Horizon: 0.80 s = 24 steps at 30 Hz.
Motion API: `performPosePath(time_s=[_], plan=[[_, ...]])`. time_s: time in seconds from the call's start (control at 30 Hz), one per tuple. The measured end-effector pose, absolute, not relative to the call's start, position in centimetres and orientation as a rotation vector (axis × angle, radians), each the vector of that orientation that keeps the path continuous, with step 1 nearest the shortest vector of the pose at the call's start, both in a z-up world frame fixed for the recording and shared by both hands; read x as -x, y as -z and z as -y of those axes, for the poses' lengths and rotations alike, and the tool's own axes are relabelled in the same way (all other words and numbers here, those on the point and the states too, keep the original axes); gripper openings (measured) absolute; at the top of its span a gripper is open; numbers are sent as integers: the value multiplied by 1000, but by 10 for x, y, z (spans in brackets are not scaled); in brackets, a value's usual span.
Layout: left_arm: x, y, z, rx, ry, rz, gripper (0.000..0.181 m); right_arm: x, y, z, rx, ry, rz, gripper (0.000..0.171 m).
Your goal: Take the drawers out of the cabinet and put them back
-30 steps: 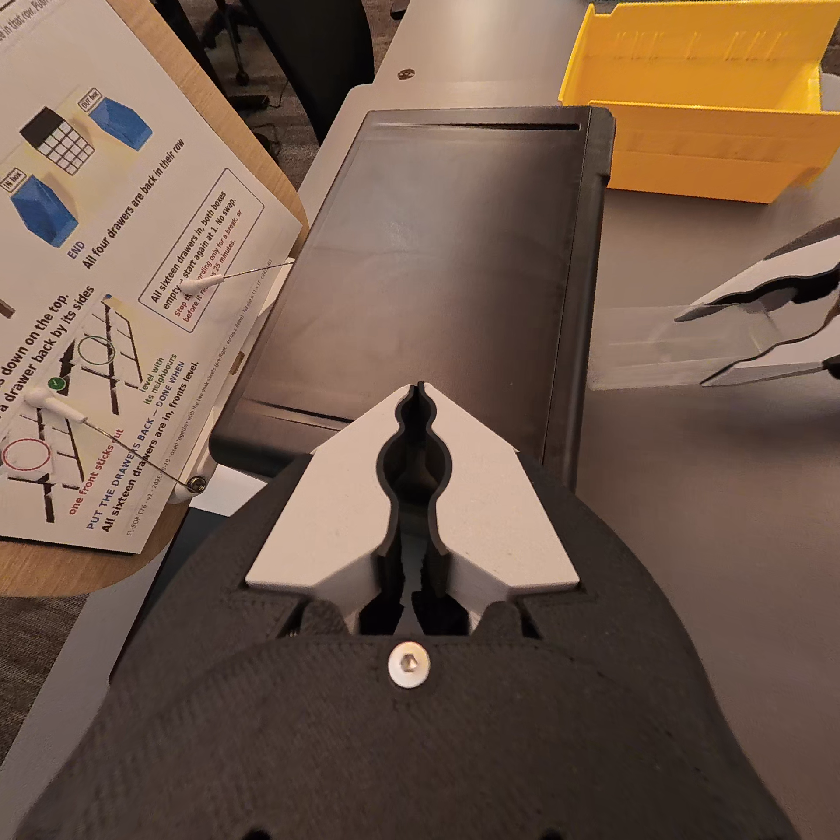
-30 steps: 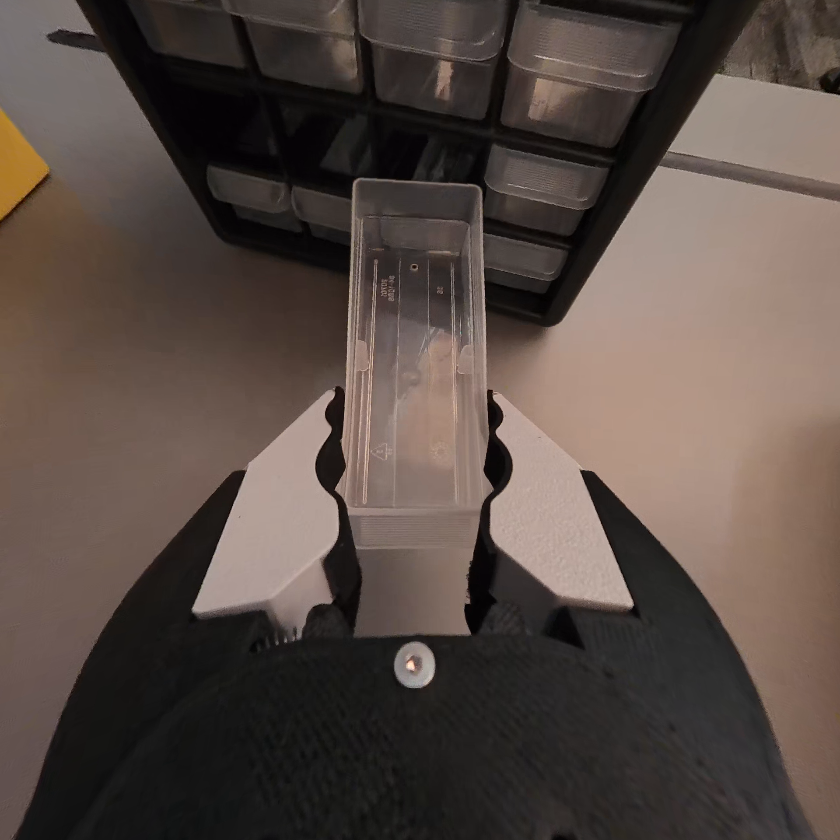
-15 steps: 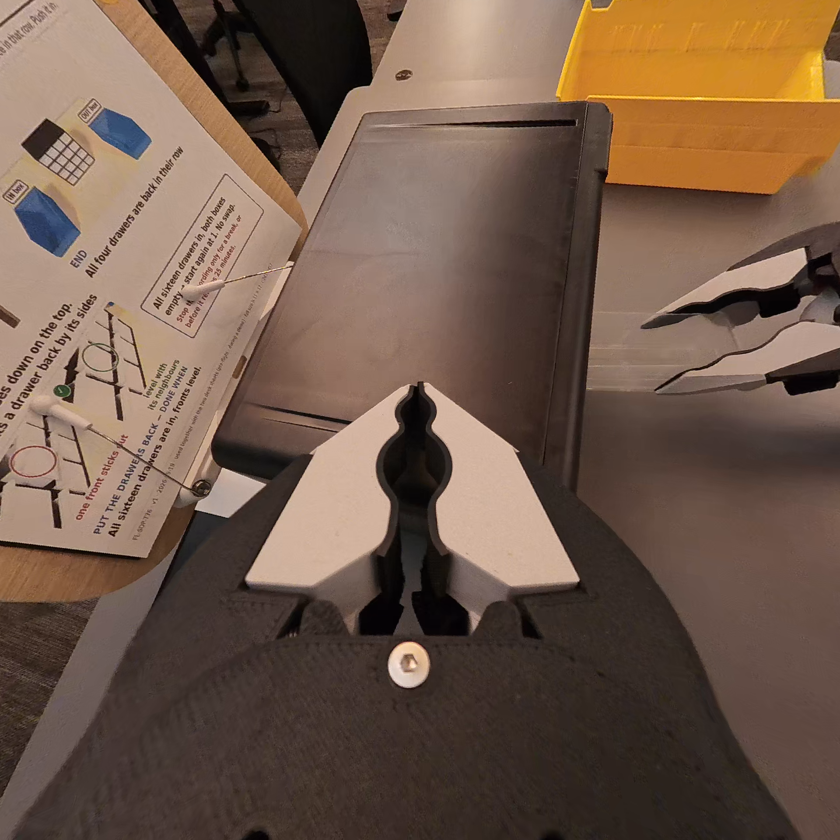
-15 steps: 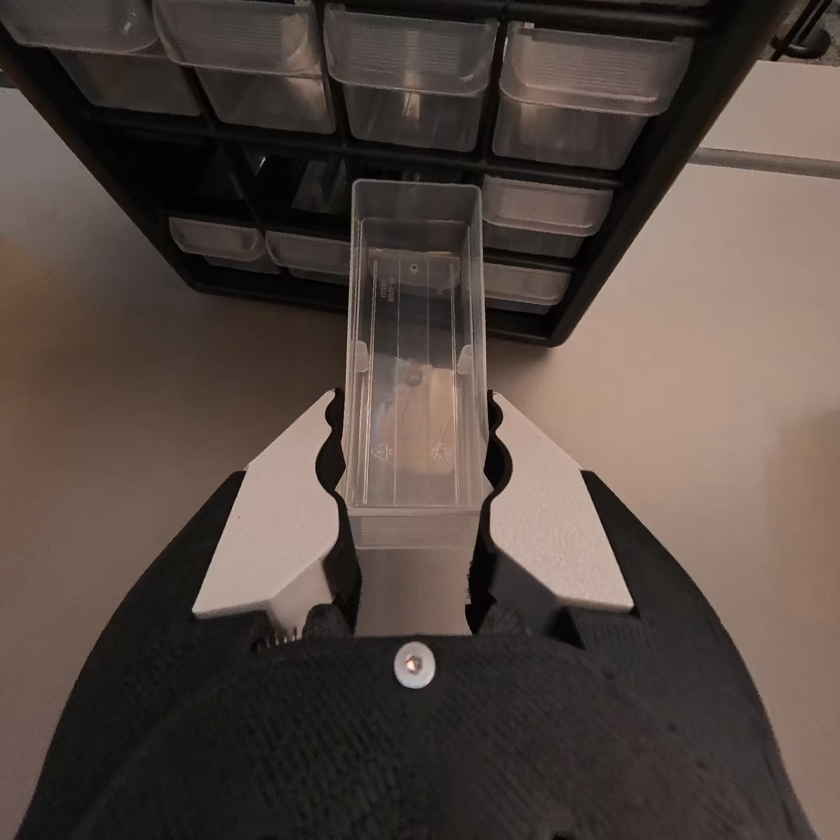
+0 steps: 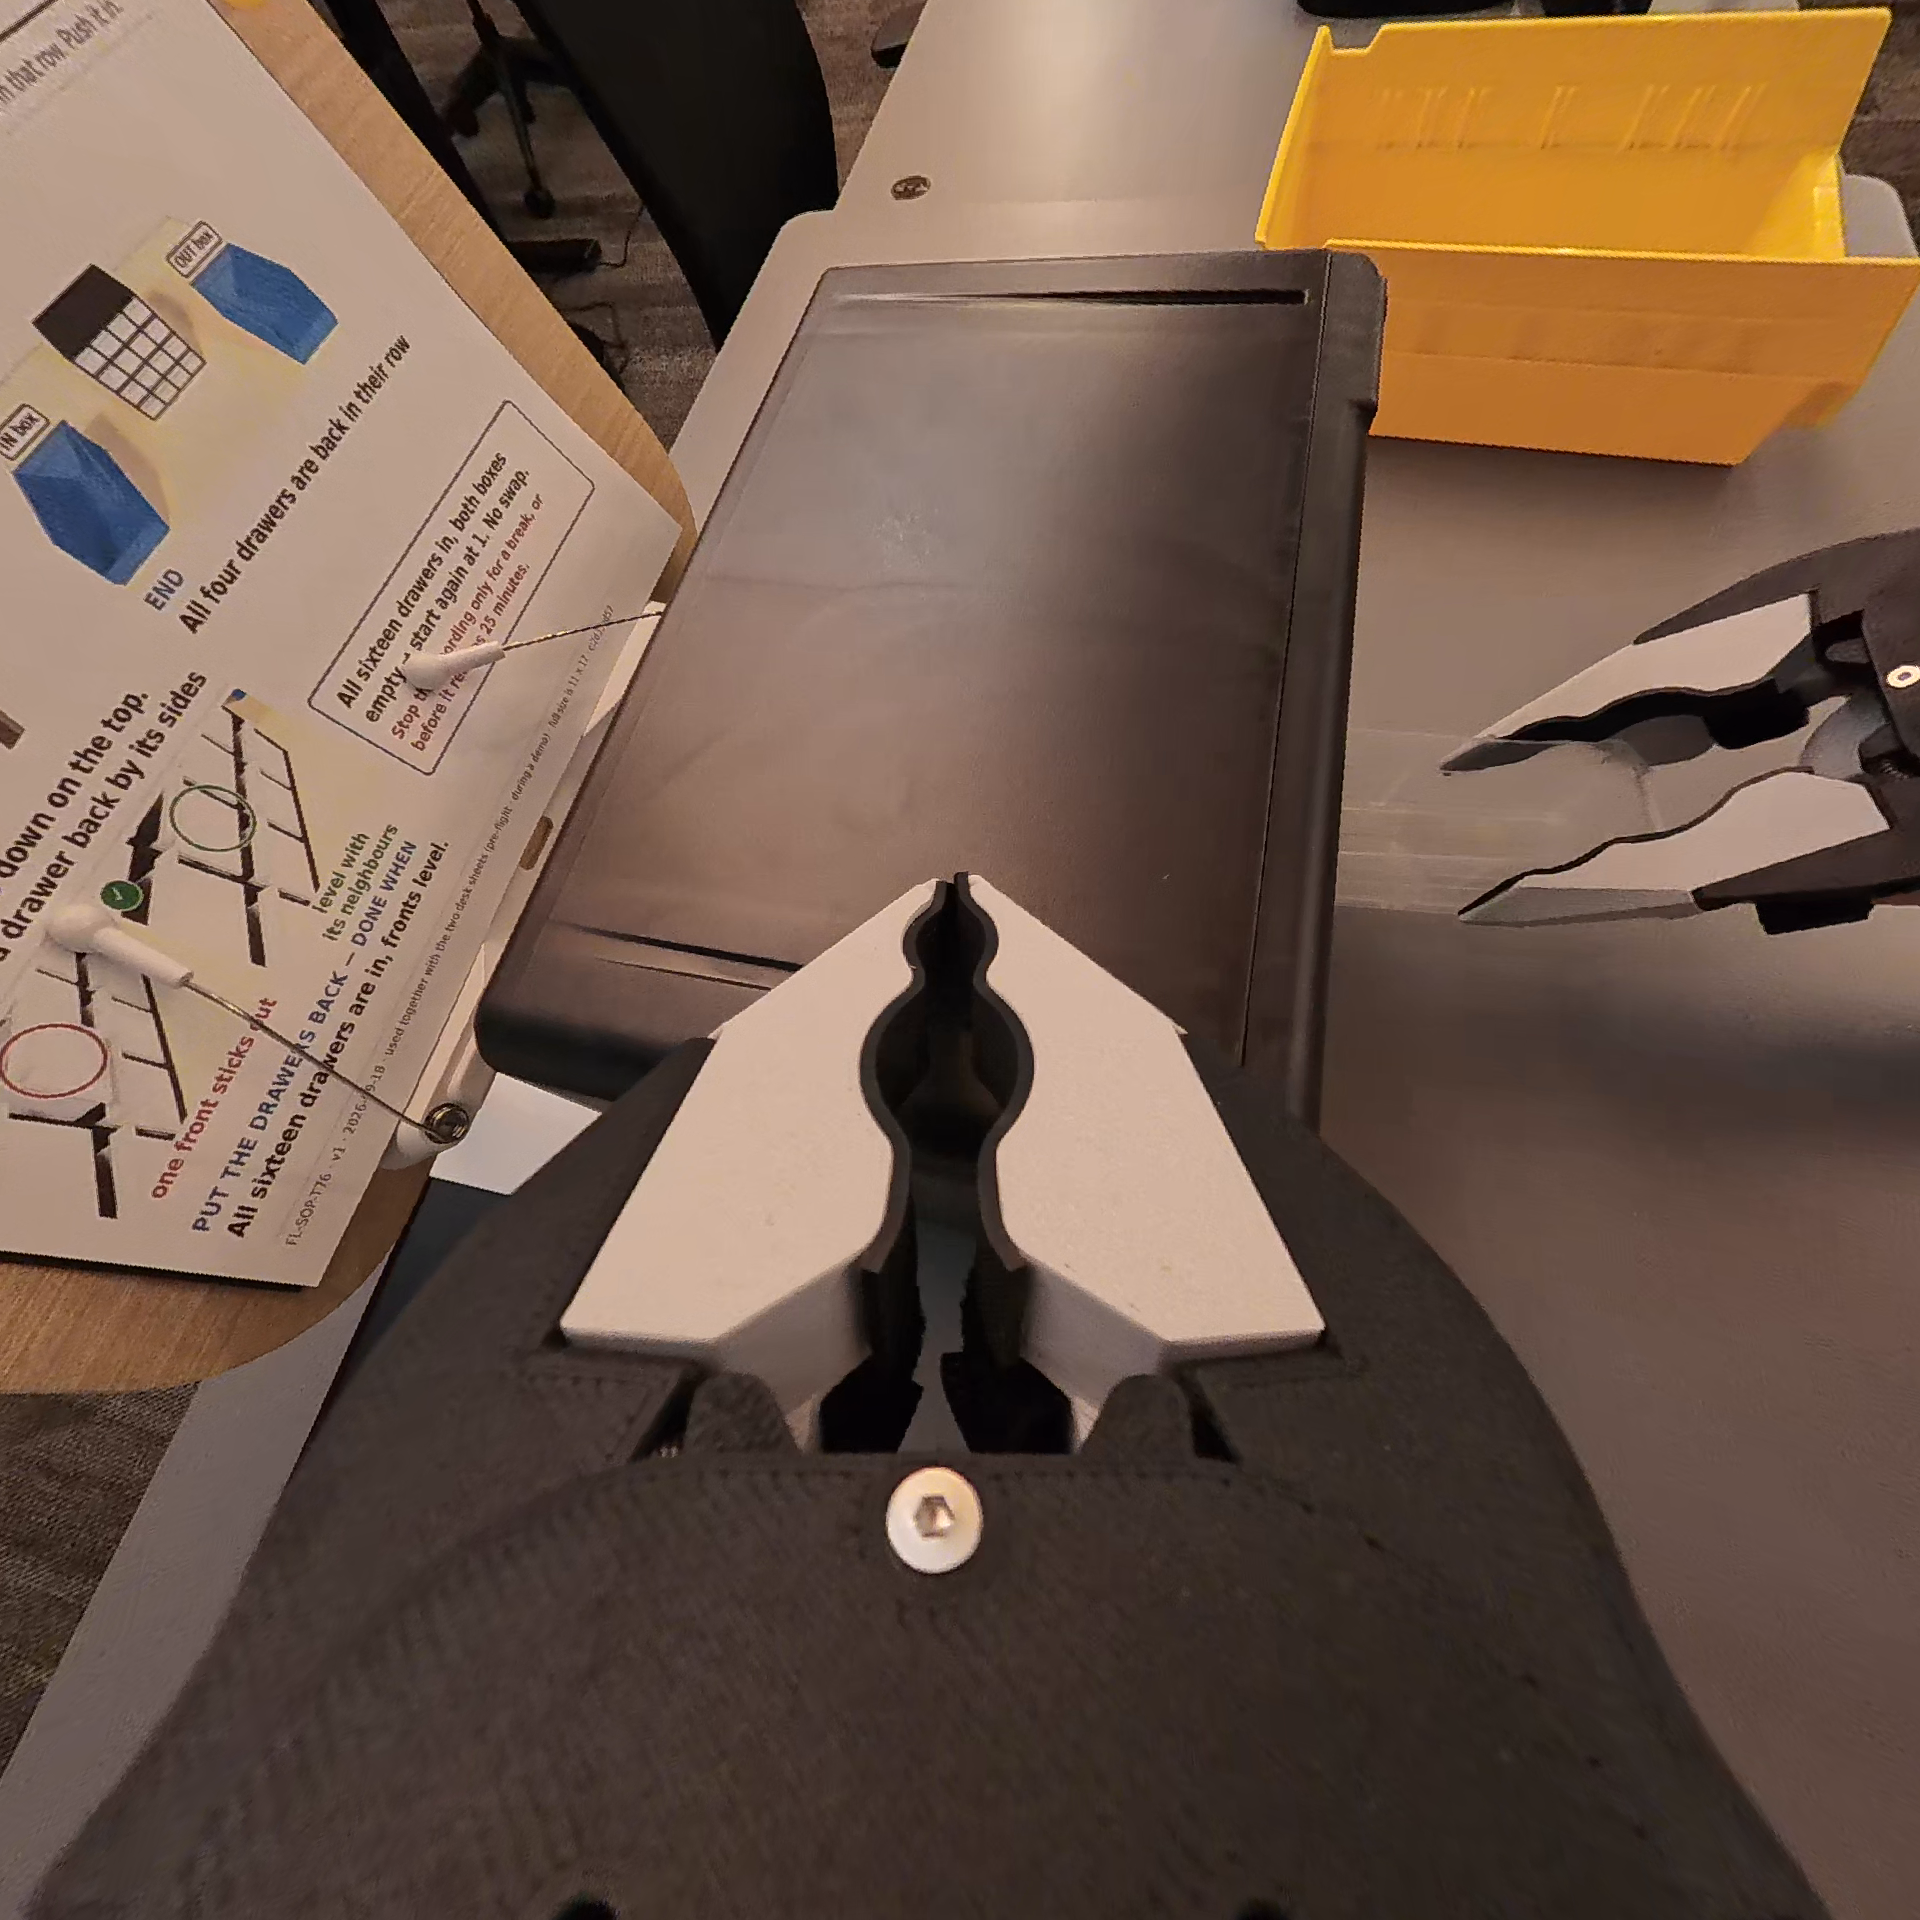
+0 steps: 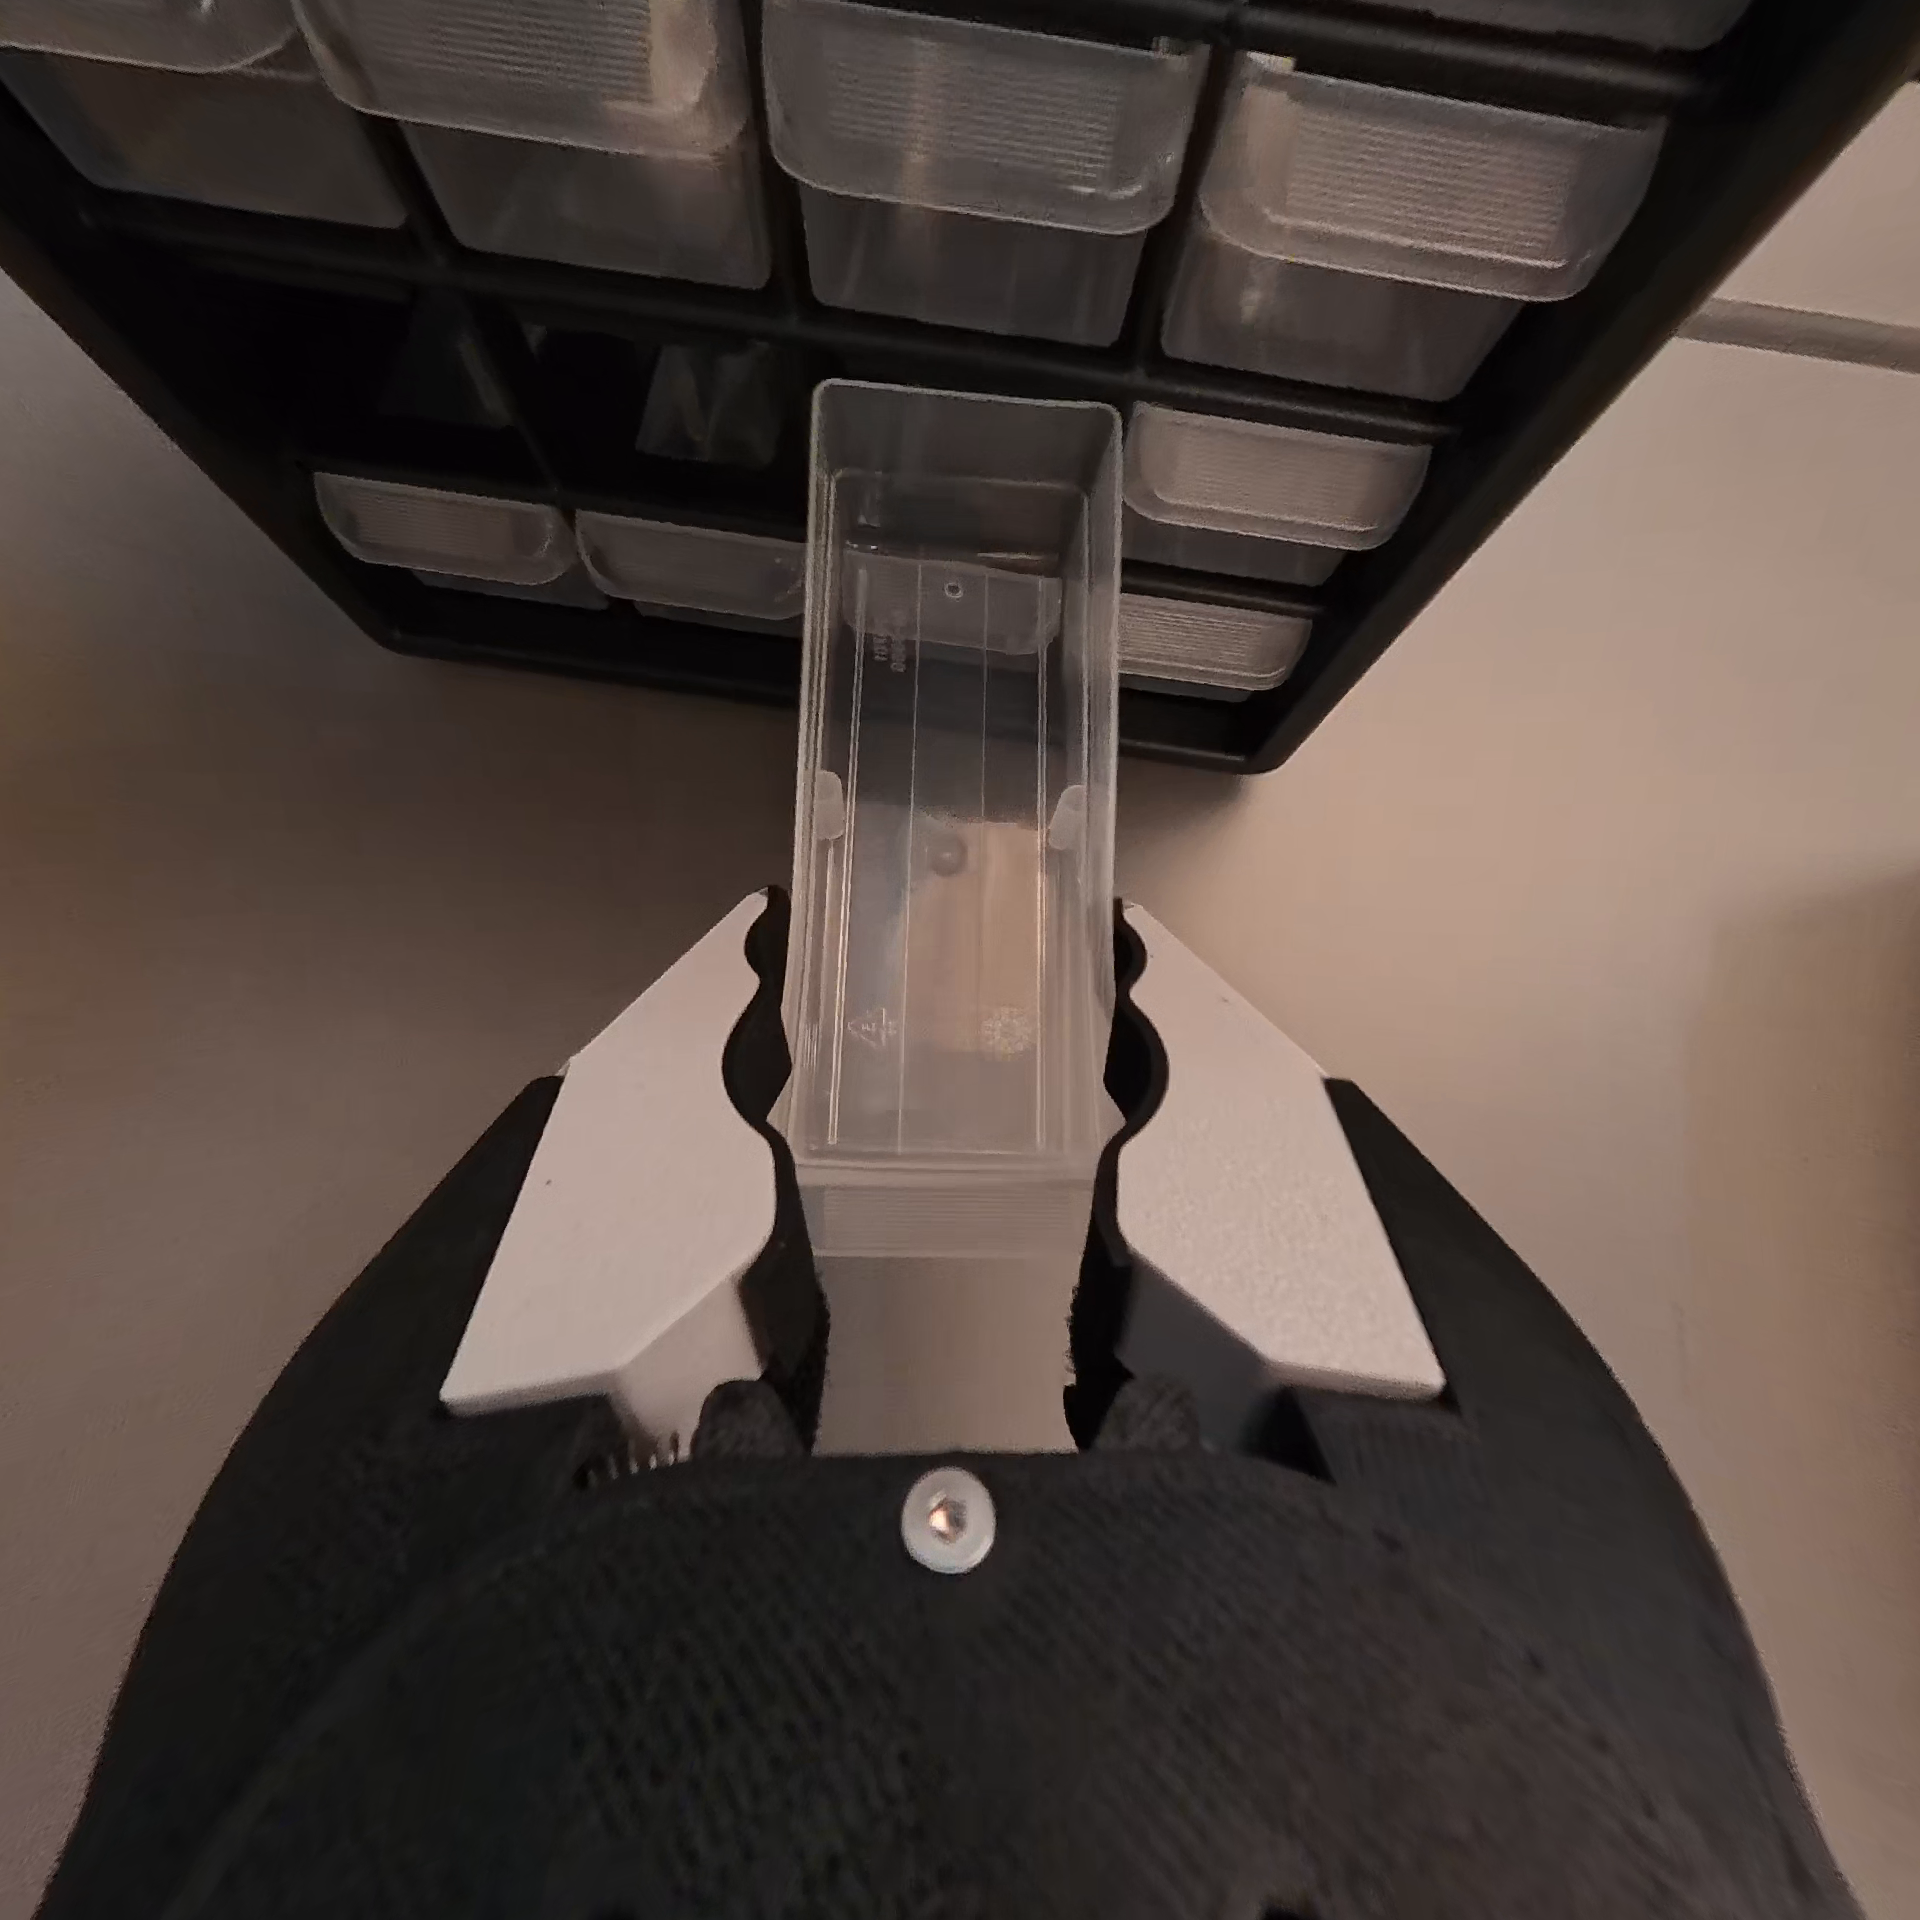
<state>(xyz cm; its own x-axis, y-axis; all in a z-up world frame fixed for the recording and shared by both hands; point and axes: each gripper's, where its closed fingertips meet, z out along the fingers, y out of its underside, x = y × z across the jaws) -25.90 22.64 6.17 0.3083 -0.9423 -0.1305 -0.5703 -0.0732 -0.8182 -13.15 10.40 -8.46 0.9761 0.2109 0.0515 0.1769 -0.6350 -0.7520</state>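
Your right gripper holds the clear plastic drawer at frame centre, its far end at an empty slot of the black cabinet. Your left gripper is closed, empty. If the drawer enters tilted, it may jam on the divider.

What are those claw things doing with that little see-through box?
The right gripper is pinching a clear drawer and pointing it at an empty slot in the black cabinet. Two more slots beside it are empty. The left gripper is shut, holding nothing, over the cabinet's top.
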Motion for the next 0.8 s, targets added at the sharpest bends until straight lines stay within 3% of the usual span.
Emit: performPosePath(time_s=[0.8], plan=[[257,-62,-227,1734,586,-1379,0,128,74,-109,2399,-68,276,58]])
